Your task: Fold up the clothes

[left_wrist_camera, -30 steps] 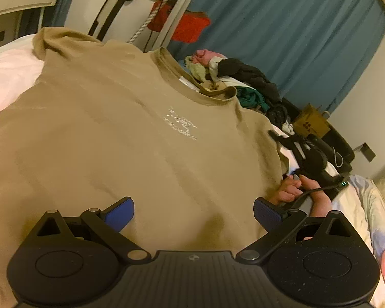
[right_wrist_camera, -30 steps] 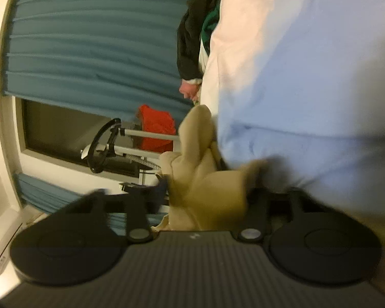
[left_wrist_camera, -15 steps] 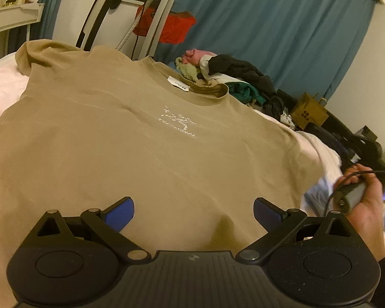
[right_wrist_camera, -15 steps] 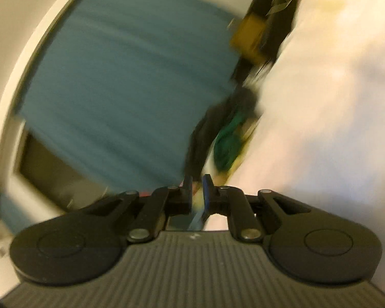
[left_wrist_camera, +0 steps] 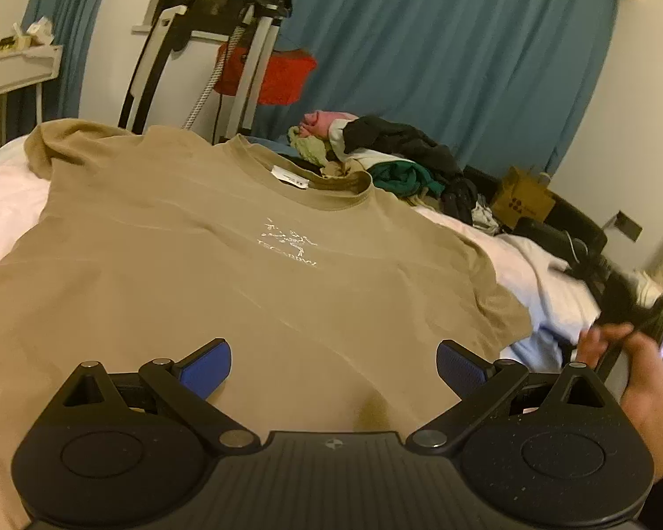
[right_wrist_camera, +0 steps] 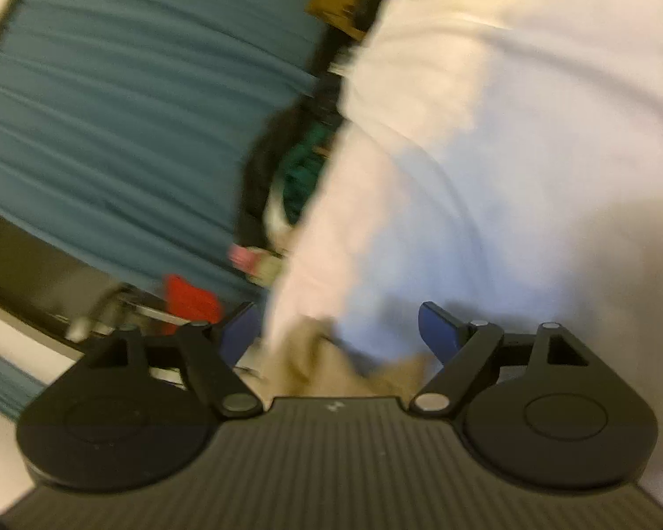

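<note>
While the tan cotton T-shirt (left_wrist_camera: 225, 274) lies spread flat, collar toward frame top, the left gripper (left_wrist_camera: 333, 364) hovers wide open at its lower middle; the right gripper (right_wrist_camera: 338, 331), blurred, seemingly open, nears its sleeve.

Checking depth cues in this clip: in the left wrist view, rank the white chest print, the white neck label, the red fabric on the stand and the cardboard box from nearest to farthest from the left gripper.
From the left gripper:
1. White chest print on the tan t-shirt, centre.
2. White neck label, inside the collar, just beyond.
3 and 4. Red fabric on the stand, upper centre, and brown cardboard box, far right: too close to call.
</note>
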Motion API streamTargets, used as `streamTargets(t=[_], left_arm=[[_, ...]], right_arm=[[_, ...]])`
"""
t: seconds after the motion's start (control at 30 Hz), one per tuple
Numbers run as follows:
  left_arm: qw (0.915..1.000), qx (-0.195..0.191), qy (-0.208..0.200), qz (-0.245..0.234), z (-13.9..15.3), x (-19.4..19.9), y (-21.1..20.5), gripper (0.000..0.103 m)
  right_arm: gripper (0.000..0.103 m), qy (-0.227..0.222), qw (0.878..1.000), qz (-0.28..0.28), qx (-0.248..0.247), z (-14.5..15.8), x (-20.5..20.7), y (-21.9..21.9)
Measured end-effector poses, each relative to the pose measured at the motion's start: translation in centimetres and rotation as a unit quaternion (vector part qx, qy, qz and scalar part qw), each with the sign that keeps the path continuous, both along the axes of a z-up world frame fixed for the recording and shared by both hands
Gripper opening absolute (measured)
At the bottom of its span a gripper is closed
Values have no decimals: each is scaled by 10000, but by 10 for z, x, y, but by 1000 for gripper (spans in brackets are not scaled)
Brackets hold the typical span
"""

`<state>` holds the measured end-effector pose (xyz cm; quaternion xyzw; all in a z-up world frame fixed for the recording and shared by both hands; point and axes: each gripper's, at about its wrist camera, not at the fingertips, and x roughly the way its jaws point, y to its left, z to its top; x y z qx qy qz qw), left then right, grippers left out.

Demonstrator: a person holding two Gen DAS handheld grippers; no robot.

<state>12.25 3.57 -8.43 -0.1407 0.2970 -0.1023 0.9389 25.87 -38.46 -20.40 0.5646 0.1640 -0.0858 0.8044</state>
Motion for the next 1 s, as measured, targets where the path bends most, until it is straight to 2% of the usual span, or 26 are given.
streamTargets(t=[0.07, 0.1, 0.2, 0.23, 0.27, 0.3, 0.33, 0.43, 0.53, 0.6, 0.63, 0.7, 0.73, 0.77, 0.8, 0.83, 0.87, 0.93, 1.0], left_arm=[[9998, -167, 54, 53, 2, -2, 6, 100], [9996, -250, 80, 80, 2, -3, 10, 100], [9985, -507, 146, 156, 5, -5, 20, 100], [9980, -594, 122, 176, 7, -4, 23, 100], [9975, -675, 79, 195, 8, -3, 26, 100], [9969, -757, 36, 214, 10, -3, 30, 100], [9964, -814, -14, 236, 11, -1, 32, 100], [9944, -994, -143, 319, 13, 3, 44, 100], [9921, -1164, -241, 408, 14, 6, 57, 100], [9915, -1180, -291, 474, 13, 8, 65, 100], [9910, -1204, -299, 500, 13, 9, 69, 100], [9897, -1293, -281, 546, 12, 10, 77, 100], [9886, -1368, -259, 574, 11, 10, 81, 100], [9873, -1450, -237, 603, 10, 10, 85, 100], [9862, -1517, -221, 629, 9, 12, 87, 100], [9851, -1576, -209, 653, 8, 14, 90, 100], [9840, -1634, -198, 676, 7, 16, 92, 100], [9823, -1719, -173, 723, 4, 20, 96, 100], [9816, -1745, -139, 762, 1, 24, 97, 100]], right_arm=[[79, 150, 9997, 142, -104, -11, -1, 4], [77, 188, 9989, 271, -324, -11, 0, 5], [63, 196, 9860, 861, -1412, 8, 15, 36], [49, 136, 9775, 1106, -1793, 16, 24, 49], [27, 142, 9653, 1317, -2249, 23, 33, 64], [17, 284, 9468, 1459, -2856, 31, 42, 84], [14, 358, 9253, 1591, -3425, 37, 49, 104], [12, -30, 8634, 1914, -4669, 49, 48, 162], [12, -521, 7916, 2526, -5540, 58, 32, 220], [13, -724, 7350, 3162, -5955, 61, 24, 261], [13, -813, 7170, 3441, -6007, 62, 19, 275], [15, -1070, 7327, 3618, -5664, 66, 9, 272], [24, -1198, 7399, 3703, -5487, 67, 4, 271], [41, -1326, 7466, 3786, -5307, 69, -1, 269], [52, -1452, 7529, 3867, -5123, 71, -6, 268], [71, -1578, 7588, 3945, -4937, 73, -11, 267], [76, -1702, 7642, 4021, -4748, 74, -16, 265], [76, -1894, 7778, 4076, -4393, 78, -23, 260], [75, -1804, 8108, 3665, -4192, 82, -16, 244]])
